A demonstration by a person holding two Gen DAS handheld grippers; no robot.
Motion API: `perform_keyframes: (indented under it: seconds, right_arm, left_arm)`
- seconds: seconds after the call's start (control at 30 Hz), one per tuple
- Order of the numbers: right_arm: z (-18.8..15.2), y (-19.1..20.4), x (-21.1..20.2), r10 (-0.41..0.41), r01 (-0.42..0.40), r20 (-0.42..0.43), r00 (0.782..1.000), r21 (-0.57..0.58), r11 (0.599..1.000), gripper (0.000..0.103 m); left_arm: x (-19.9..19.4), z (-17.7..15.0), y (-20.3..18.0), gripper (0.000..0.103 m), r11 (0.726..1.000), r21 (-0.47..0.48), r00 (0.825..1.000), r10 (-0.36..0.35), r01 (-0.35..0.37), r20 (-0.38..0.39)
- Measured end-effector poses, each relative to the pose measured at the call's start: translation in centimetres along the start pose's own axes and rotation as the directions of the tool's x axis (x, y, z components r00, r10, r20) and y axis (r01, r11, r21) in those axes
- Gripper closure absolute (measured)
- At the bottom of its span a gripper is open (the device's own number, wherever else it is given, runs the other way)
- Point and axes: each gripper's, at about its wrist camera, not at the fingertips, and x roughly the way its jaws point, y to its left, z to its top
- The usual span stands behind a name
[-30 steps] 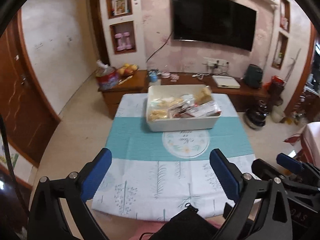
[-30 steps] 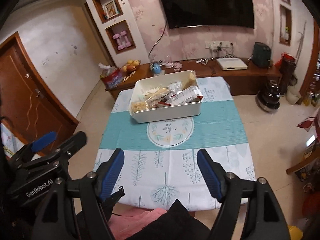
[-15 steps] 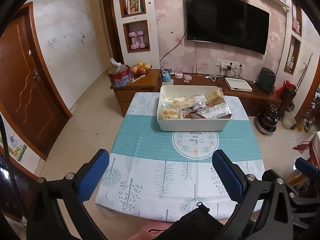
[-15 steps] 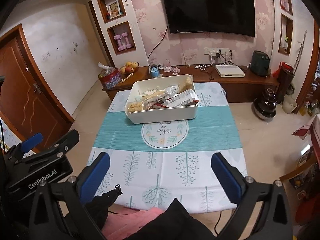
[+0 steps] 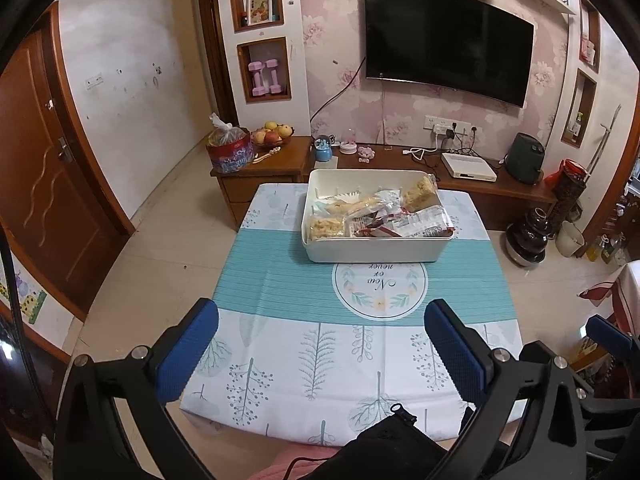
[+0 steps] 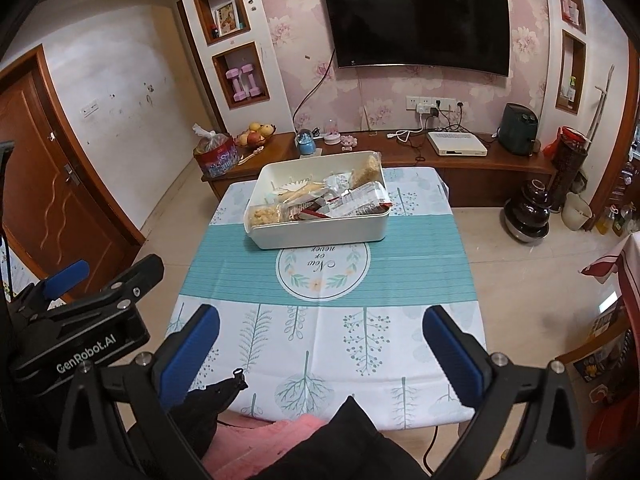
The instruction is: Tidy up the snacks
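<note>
Two grippers hang above the near edge of the desk [image 5: 280, 280], both angled down. Left gripper [image 5: 321, 344]: jaws wide, nothing between them. Right gripper [image 6: 321, 344]: jaws wide, nothing between them. White bin [image 5: 376, 246] sits on the teal band of the tablecloth [image 6: 400, 276], at 12 o'clock from the left gripper and 11 o'clock from the right one, well apart from both. Snack packets [image 5: 400, 220] lie piled inside the bin. In the right wrist view the left gripper's body shows at 9 o'clock.
</note>
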Motion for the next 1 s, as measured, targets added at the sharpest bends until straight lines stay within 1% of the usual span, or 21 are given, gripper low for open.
perform_keyframes:
  seconds: [0.37,1.0]
  right_arm:
    - [0.09,-0.1,0.27,-0.004,0.004,-0.017,1.0,-0.003,1.0,0.001]
    - [-0.11,-0.54,0.54,-0.004,0.005,-0.031,1.0,0.007,1.0,0.001]
  left_arm:
    - [0.68,-0.09,0.0,0.0,1.0,-0.009,1.0,-0.014,0.013,-0.026]
    - [0.72,-0.02,-0.15,0.0,1.0,-0.008,0.999,-0.013,0.012,-0.031]
